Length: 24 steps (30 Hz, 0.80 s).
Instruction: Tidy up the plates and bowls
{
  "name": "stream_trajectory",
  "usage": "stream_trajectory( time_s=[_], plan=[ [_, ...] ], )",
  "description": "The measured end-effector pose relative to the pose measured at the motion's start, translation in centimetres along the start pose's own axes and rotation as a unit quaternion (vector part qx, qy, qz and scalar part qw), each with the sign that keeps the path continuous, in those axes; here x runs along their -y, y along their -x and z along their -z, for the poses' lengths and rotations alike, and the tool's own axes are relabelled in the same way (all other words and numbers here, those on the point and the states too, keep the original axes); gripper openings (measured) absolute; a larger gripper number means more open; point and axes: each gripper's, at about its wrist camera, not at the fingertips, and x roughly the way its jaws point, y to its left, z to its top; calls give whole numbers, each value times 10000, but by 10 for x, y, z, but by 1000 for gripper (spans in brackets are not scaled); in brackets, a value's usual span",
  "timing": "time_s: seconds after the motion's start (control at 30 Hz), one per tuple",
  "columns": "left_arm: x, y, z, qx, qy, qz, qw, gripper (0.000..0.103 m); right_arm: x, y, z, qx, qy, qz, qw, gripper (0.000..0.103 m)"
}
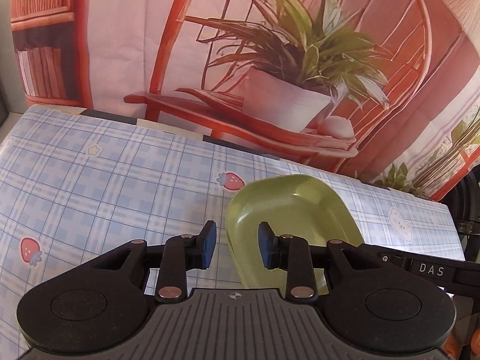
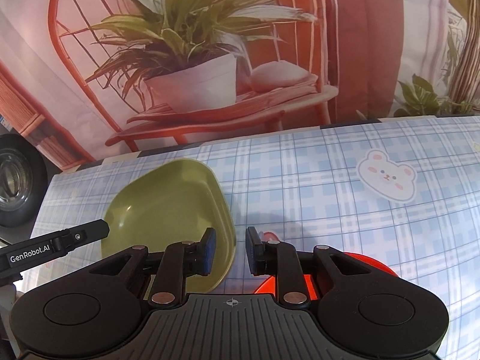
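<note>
A green squarish plate (image 1: 295,213) lies on the blue checked tablecloth (image 1: 105,186); it also shows in the right wrist view (image 2: 168,207). My left gripper (image 1: 237,247) is open and empty, its jaws either side of the plate's near left rim, slightly above it. My right gripper (image 2: 230,250) is open and empty, just right of the green plate. An orange-red plate (image 2: 375,265) lies under and behind the right gripper's right finger, mostly hidden. The left gripper's finger (image 2: 60,240) reaches in over the green plate's left edge.
A printed backdrop with a red chair and potted plant (image 1: 285,90) hangs behind the table's far edge. A dark round object (image 2: 15,180) stands off the table's left end. The right gripper's arm (image 1: 420,265) crosses the left view's right side.
</note>
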Motion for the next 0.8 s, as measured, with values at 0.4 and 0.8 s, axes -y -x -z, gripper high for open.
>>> stream_trajectory(
  time_s=[0.4,0.8],
  plan=[
    [3,-13,20,-207,-170,-189,9995,10,-13,-8,7,-89,323,190,9993,5],
    [3,31,27,-26,-257,-189,9995,11,-18,23,25,145,168,-15,9998,5]
  ],
)
